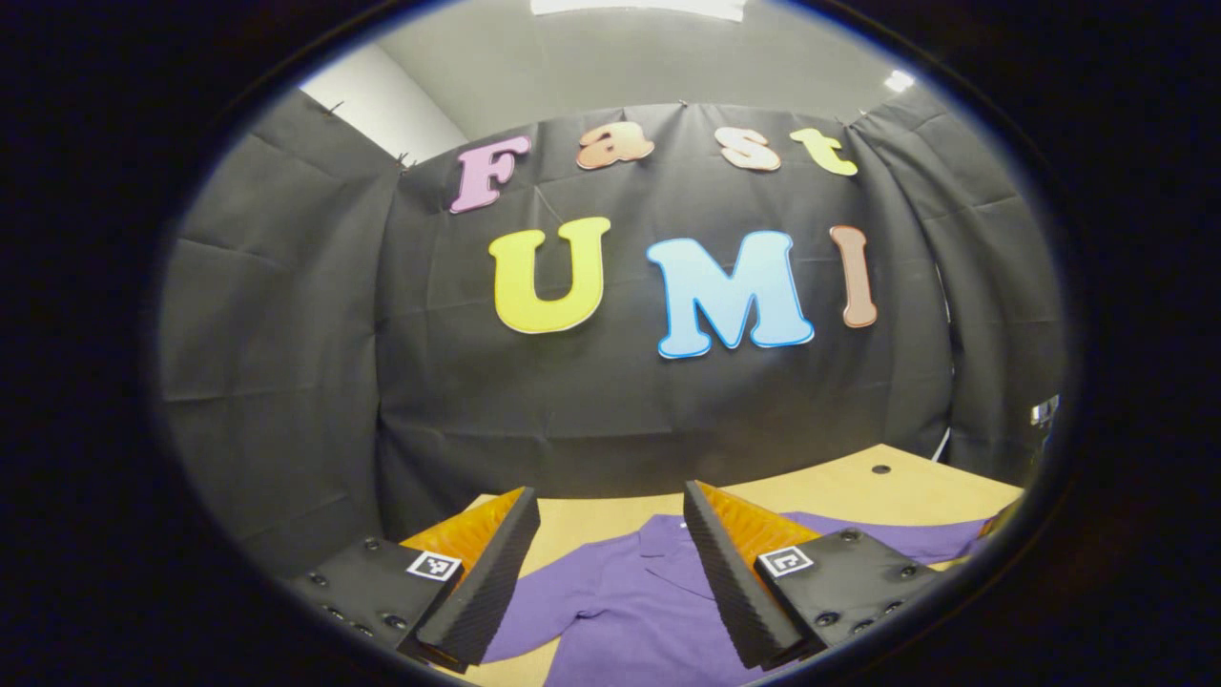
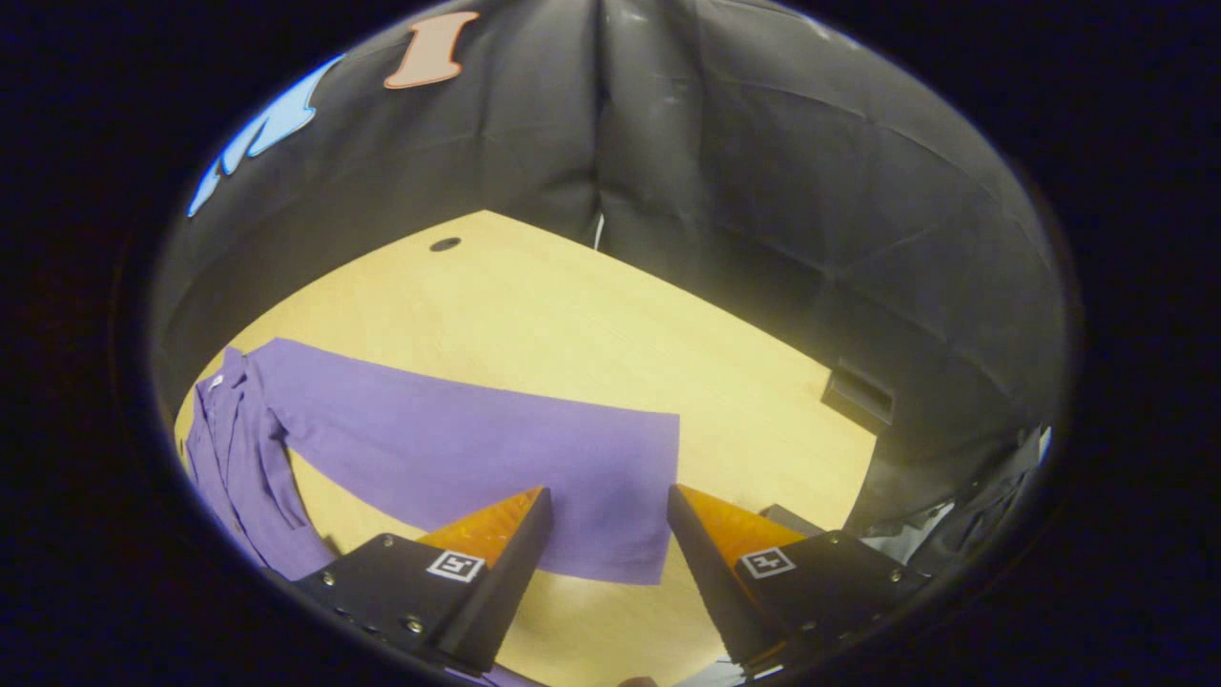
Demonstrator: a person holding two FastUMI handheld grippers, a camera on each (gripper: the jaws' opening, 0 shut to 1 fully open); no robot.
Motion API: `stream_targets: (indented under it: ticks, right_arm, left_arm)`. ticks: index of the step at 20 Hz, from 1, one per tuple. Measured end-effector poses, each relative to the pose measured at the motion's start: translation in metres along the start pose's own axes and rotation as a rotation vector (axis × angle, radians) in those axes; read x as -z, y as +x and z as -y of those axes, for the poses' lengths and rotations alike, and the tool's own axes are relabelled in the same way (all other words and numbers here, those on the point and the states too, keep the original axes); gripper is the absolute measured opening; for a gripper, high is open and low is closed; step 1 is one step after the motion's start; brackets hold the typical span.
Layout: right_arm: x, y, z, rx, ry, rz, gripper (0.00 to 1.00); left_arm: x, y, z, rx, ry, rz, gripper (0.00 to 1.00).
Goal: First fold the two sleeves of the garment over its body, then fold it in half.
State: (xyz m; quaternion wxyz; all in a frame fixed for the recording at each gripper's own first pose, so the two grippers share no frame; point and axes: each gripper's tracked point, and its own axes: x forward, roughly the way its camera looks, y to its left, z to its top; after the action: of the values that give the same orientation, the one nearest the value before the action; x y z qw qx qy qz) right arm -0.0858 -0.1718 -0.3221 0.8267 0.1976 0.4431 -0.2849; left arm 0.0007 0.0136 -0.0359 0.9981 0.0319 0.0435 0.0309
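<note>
The shirt (image 2: 238, 448) is seen spread flat on the table (image 2: 572, 324), its sleeve (image 2: 496, 458) stretched out — soft, light cloth, judged best pinched at the cuff edge — while the right gripper (image 2: 606, 549) and left gripper (image 1: 610, 563) are held above it, agape, gripping nothing.

— Open tabletop (image 2: 534, 305) beyond the purple sleeve (image 2: 458, 448), out to the far edge and corner?
— Bare there, save a small round hole (image 2: 444, 244); hemmed by black cloth wall (image 2: 763, 191) behind; dark box (image 2: 858, 396) at the right edge.
</note>
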Motion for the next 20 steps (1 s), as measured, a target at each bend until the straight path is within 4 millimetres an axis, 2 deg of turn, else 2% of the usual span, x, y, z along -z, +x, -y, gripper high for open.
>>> stream_targets:
  ticks: [4,9,13,14,15,17,19,20]
  right_arm:
    - [0.001,0.011,0.007,0.038,0.008,-0.022,0.82]
    - [0.01,0.016,0.004,0.014,0.019,-0.039,0.82]
    - [0.016,0.018,0.002,-0.034,0.068,-0.048,0.88]
    - [0.015,0.016,0.002,-0.04,0.055,-0.049,0.83]
    - [0.012,0.015,0.0,-0.058,0.042,-0.043,0.82]
    - [0.015,0.018,-0.001,-0.052,0.053,-0.043,0.57]
    - [0.013,0.014,-0.004,-0.078,0.048,-0.043,0.57]
    - [0.013,0.015,-0.008,-0.073,0.088,-0.047,0.38]
  left_arm:
    - [0.008,-0.006,-0.003,-0.009,0.001,-0.019,0.96]
    - [0.007,-0.009,0.0,-0.003,0.003,-0.014,0.96]
    - [0.008,-0.006,0.003,0.008,-0.002,-0.012,0.96]
    - [0.007,-0.005,0.005,0.011,-0.004,-0.01,0.96]
    - [0.007,-0.005,0.005,0.015,-0.007,-0.009,0.96]
    - [0.008,-0.003,0.005,0.018,-0.01,-0.006,0.96]
    - [0.008,-0.004,0.003,0.017,-0.011,-0.003,0.96]
    - [0.009,-0.005,0.001,0.016,-0.011,-0.003,0.96]
